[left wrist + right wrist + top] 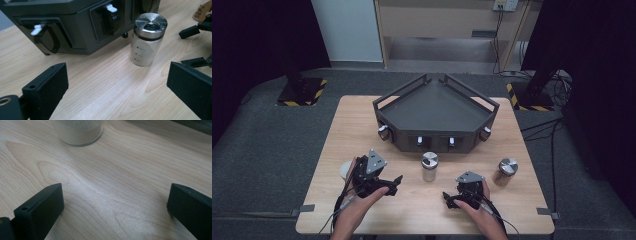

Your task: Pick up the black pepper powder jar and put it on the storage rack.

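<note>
Two glass jars with metal lids stand on the wooden table (412,210). One jar (429,166) (147,42), holding pale powder, is in front of the dark angular tray (437,107) (75,22). The other jar (506,171) stands further right. My left gripper (395,184) (117,82) is open, low over the table left of the middle jar and pointing at it, with nothing between its fingers. My right gripper (448,200) (115,205) is open too, empty, below and right of that jar. The bottom of a powder-filled jar (78,132) shows in the right gripper view.
The tray's front wall carries small white latches (36,29) (419,141). A white round object (345,170) sits behind the left hand. Black stands with striped bases (302,92) flank the table on grey carpet.
</note>
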Demonstrator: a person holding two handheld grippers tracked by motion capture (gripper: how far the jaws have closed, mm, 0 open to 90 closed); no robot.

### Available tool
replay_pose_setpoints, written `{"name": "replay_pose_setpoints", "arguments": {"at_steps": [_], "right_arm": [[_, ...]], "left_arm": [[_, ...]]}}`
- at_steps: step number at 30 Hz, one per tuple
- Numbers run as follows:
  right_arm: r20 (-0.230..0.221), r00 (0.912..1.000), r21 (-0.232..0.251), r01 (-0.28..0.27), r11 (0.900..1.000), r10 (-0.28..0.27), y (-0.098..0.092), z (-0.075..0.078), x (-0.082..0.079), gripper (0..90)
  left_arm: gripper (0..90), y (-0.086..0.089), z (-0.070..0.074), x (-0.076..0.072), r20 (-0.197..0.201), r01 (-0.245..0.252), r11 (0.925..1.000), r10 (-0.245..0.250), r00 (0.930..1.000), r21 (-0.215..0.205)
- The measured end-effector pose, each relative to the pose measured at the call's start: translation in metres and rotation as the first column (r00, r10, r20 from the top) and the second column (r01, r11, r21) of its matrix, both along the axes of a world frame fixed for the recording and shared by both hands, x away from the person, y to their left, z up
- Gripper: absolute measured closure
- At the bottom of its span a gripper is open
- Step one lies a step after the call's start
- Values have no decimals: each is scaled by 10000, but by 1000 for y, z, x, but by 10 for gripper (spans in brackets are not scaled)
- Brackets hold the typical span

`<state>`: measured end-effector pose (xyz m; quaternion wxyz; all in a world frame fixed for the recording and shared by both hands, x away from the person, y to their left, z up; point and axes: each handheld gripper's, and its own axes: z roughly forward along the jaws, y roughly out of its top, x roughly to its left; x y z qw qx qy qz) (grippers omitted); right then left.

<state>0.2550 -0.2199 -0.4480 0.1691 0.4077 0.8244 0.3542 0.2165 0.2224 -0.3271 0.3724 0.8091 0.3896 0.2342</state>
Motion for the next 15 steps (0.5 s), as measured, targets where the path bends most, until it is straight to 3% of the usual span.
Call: {"name": "replay_pose_setpoints", "arguments": {"at_steps": [15], "right_arm": [[-1, 10000, -2, 16, 10000, -16, 0, 0, 0, 10]], "left_arm": [[21, 20, 12, -6, 236, -298, 9996, 297, 9993, 28]]}}
